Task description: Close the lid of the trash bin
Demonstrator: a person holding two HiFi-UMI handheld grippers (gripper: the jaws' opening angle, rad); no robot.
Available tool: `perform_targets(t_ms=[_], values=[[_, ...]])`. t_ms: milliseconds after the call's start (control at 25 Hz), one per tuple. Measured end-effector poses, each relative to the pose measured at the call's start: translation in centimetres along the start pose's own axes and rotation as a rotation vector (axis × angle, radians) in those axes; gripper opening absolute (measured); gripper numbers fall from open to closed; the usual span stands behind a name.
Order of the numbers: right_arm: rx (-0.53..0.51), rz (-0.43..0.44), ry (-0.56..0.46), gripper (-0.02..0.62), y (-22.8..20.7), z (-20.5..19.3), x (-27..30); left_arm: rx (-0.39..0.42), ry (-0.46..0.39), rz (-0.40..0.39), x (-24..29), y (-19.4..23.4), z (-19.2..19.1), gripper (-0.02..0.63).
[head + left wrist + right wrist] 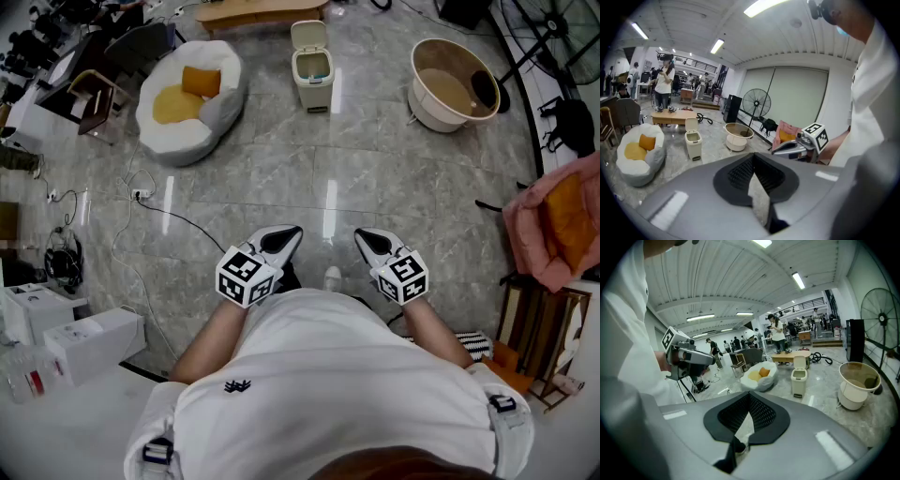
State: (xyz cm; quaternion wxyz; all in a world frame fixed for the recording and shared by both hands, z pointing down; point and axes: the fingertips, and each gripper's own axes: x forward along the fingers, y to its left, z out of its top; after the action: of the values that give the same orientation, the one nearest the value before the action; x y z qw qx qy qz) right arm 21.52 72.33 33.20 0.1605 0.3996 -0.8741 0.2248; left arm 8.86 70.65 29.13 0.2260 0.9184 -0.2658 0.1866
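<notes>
The cream trash bin (pixel 312 70) stands on the grey marble floor far ahead, its lid tipped up and the inside showing. It also shows small in the left gripper view (pixel 693 143) and the right gripper view (pixel 798 379). I hold both grippers close to my chest, well short of the bin. The left gripper (pixel 281 239) (pixel 753 157) and the right gripper (pixel 370 242) (pixel 749 397) point forward side by side. Each has its jaws closed together with nothing between them.
A white beanbag (pixel 190 98) with orange cushions lies left of the bin and a round beige tub (pixel 454 84) right of it. A low wooden table (pixel 258 11) stands behind. Cables (pixel 141 202) trail at left, white boxes (pixel 89 342) sit near left, and a pink-draped chair (pixel 558 220) stands at right.
</notes>
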Motion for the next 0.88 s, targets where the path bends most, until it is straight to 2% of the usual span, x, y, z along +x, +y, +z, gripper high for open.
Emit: perform_targets(t_ms=[200, 400, 520, 640, 760, 880], values=[[-0.029, -0.004, 0.008, 0.002, -0.2, 2.8, 6.2, -0.017, -0.041, 0.016, -0.8, 7.6, 1.7, 0.057], [-0.018, -0.044, 0.031, 0.002, -0.9, 6.7, 13.1, -0.006, -0.074, -0.019, -1.7, 15.5, 4.7, 0.057], [-0.04, -0.066, 0.021, 0.002, -1.1, 10.7, 17.7, 0.0, -0.066, -0.081, -2.4, 19.8, 6.7, 0.058], [-0.039, -0.104, 0.003, 0.005, -2.0, 14.2, 21.9, 0.057, -0.044, -0.122, -2.9, 24.0, 8.1, 0.058], [-0.048, -0.13, 0.009, 0.025, -2.1, 16.7, 26.0, 0.097, -0.032, -0.14, -4.1, 28.2, 9.3, 0.058], [-0.083, -0.14, 0.036, 0.028, -2.4, 18.9, 29.1, 0.079, -0.044, -0.126, -4.9, 32.1, 10.1, 0.058]])
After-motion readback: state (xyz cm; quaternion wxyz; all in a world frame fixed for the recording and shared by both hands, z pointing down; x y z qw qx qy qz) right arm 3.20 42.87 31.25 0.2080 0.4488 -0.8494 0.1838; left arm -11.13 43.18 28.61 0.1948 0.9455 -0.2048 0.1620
